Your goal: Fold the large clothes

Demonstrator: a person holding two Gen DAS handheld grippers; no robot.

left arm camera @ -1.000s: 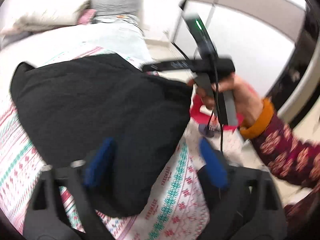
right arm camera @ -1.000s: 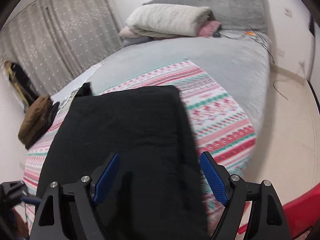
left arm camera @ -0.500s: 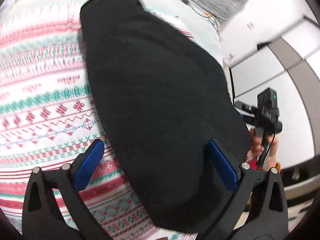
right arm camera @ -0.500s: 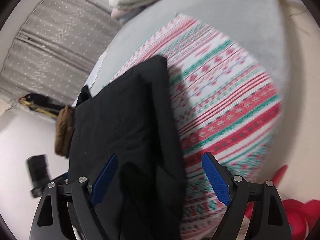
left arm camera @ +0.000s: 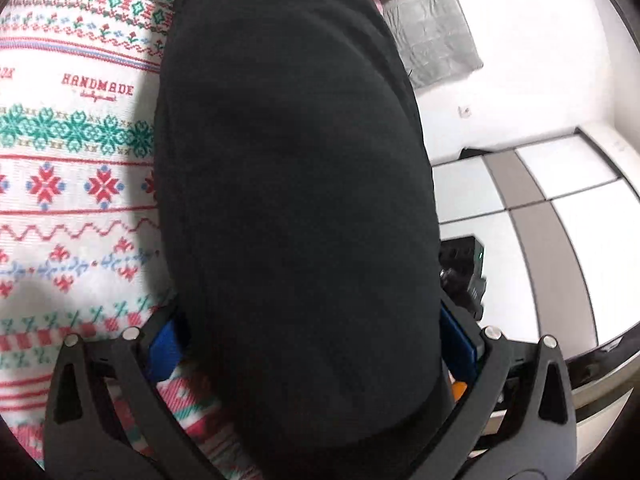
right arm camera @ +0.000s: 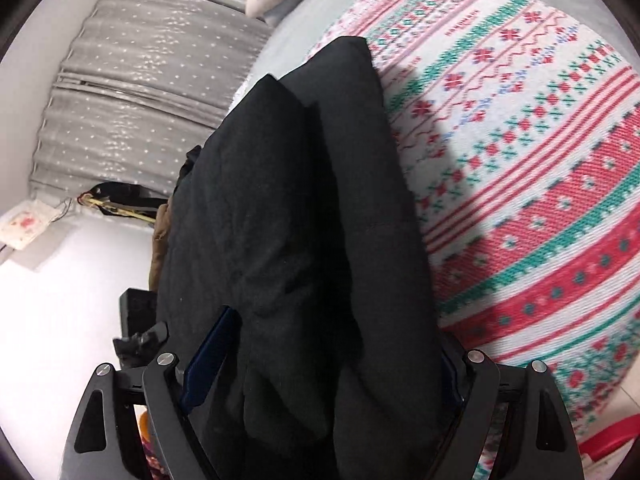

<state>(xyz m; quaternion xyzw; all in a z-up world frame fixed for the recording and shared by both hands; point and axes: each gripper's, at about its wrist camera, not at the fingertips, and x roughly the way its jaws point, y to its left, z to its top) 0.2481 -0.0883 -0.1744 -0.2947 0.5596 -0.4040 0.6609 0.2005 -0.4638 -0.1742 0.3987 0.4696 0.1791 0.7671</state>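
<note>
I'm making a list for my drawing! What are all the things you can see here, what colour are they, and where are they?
folded garment: one, black, on the patterned blanket, between both tools' fingers
patterned blanket: one, white with red and green, under the garment
curtain: one, grey with light dots, far left in right view
brown clothes: one pile, brown, beyond the garment
grey quilt: one, grey, top of left view
left tool: one, black with blue pads
right tool: one, black with blue pads

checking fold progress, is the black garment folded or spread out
Folded: the black garment lies in stacked layers, their edges stepped at the far end, on the patterned blanket.
</note>
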